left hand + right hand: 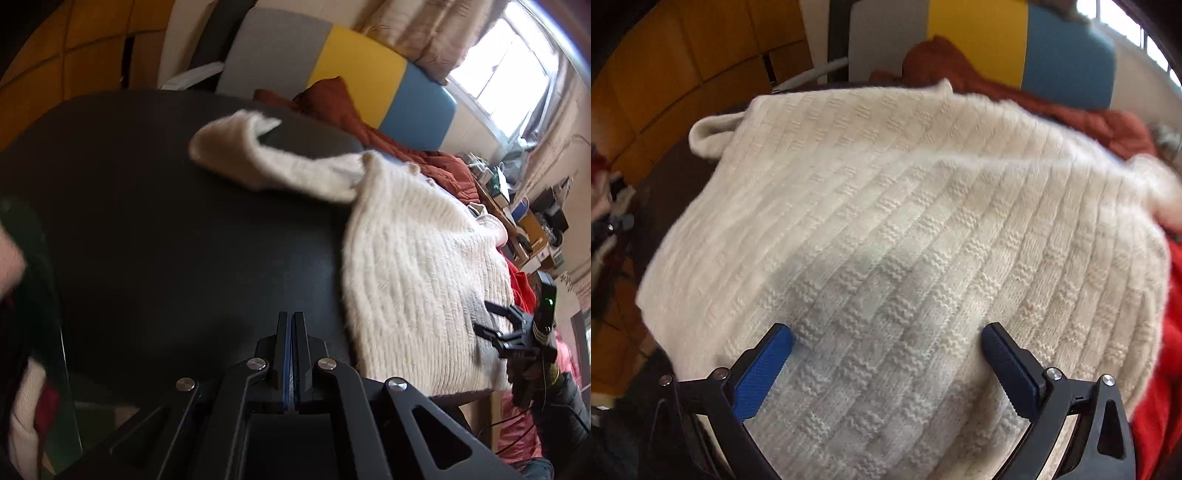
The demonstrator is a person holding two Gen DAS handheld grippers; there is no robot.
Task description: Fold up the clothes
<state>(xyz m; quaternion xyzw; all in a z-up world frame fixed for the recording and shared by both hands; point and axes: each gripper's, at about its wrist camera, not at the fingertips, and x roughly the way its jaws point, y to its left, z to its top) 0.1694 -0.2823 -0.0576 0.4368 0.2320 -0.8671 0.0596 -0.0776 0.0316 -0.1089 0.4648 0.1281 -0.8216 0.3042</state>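
hovering my right gripper [886,338] over the cream knit sweater [886,221], i am holding its blue-padded jaws spread wide with nothing between them, the pads sitting just above or on the knit body; i cannot tell if they are touching. my left gripper [293,317] is pointing across the bare dark table [166,240], jaws pressed together on nothing, near the sweater's hem edge but apart from it.

the sweater is lying on the right part of the table, its body spread fairly flat, partly overlapping a rust-red garment [369,118] and a bright red garment [1167,332] heaped at the far and right sides. one sleeve [266,155] is stretching out loose to the left, curling at the cuff.

i am judging the folding as barely begun: the body is laid out, but the sleeve is not folded in, no crease across the body is showing, and the red pieces are waiting unfolded. the other sleeve is not clearly visible to me.
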